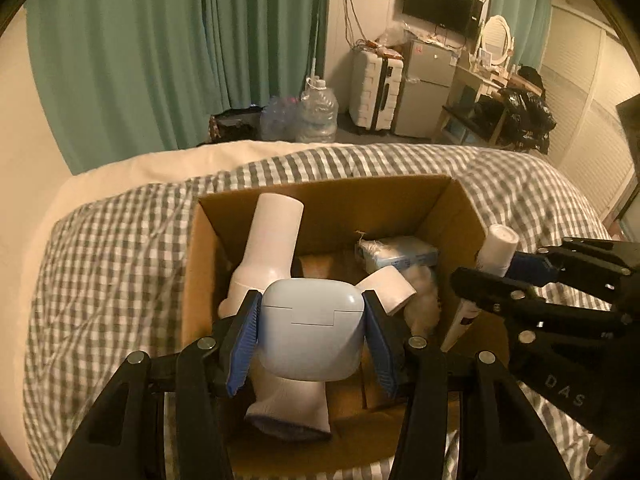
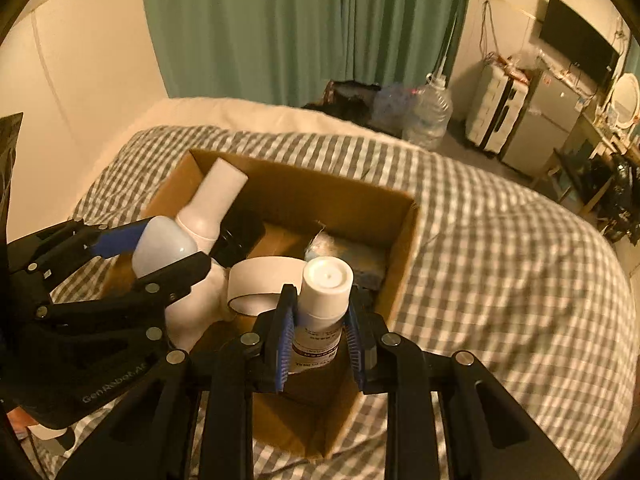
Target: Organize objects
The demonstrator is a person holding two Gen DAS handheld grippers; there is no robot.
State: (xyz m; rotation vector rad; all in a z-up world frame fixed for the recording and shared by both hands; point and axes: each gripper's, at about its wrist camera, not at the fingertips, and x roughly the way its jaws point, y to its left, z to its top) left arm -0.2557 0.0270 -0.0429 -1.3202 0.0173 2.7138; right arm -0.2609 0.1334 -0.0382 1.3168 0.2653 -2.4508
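Pale-blue glossy plastic earbud case (image 1: pixel 312 332) clamped in left gripper (image 1: pixel 312 336), over brown cardboard box (image 1: pixel 332 196). Likely light, slippery; grip flat sides. Right gripper (image 2: pixel 320 332) pinches white capped bottle (image 2: pixel 324 300).

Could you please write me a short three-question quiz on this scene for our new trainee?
1. True or false: the left gripper grips a pale blue case.
2. What does the right gripper hold? A) white bottle B) tape roll C) sock
3. Fill in: the cardboard box sits on a checked ____.

Key: 1 true. 2 A, the white bottle; the tape roll lies in the box. 3 blanket.
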